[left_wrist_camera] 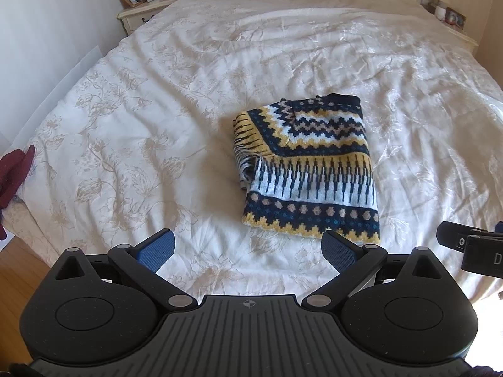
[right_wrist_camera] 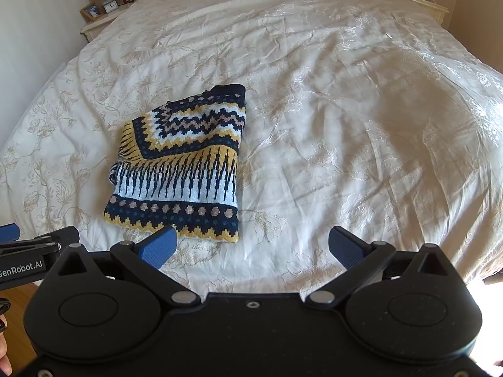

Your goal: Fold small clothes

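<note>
Left wrist view: folded patterned sweater (left_wrist_camera: 306,169), navy, yellow and white knit, lying mid-bedspread (left_wrist_camera: 141,110) beyond left gripper (left_wrist_camera: 248,248), spread wide, empty. Right gripper (right_wrist_camera: 253,245) likewise agape, holding nothing; nightstand (left_wrist_camera: 147,9) far left, maroon cloth (left_wrist_camera: 14,172) at bed edge

Left wrist view: sits low at foot of big bed with cream flowered cover (left_wrist_camera: 157,110), looks up bed toward headboard. Right wrist view: same way, just to right. Both share folded blue, yellow and white knit sweater (left_wrist_camera: 306,166) (right_wrist_camera: 182,169), close ahead, and far-left nightstand.
</note>
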`<state>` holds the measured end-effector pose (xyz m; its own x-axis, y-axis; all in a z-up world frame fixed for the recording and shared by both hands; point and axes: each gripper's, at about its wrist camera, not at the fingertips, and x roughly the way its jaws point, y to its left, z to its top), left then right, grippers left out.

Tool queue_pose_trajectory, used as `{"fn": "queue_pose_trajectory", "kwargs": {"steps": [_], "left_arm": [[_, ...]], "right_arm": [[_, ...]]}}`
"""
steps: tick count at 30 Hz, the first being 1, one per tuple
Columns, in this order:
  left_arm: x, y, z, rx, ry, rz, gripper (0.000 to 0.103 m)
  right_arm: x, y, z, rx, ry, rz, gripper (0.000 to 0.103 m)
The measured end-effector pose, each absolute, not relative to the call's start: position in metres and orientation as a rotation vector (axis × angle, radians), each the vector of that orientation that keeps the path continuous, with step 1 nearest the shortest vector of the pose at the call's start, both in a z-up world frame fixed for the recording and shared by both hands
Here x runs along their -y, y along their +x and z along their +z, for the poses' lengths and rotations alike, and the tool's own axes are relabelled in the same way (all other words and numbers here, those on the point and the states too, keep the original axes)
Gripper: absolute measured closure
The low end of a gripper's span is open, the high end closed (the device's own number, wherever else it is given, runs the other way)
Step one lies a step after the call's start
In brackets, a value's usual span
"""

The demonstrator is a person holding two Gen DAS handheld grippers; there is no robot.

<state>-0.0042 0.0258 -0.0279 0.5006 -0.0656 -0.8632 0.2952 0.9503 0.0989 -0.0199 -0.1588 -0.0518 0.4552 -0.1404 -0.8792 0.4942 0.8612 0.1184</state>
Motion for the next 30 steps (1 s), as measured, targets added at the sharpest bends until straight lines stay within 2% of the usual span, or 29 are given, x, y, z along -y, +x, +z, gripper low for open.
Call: {"fn": "queue_pose_trajectory", "kwargs": {"steps": [30], "left_arm": [[-0.0308,-0.0033,-0.0269,-1.037,0.245,-0.212,0.002]], "right_arm": [[0.1539,-0.0222,-0.0503,-1.031,0.385,-0.409,0.001]]}}
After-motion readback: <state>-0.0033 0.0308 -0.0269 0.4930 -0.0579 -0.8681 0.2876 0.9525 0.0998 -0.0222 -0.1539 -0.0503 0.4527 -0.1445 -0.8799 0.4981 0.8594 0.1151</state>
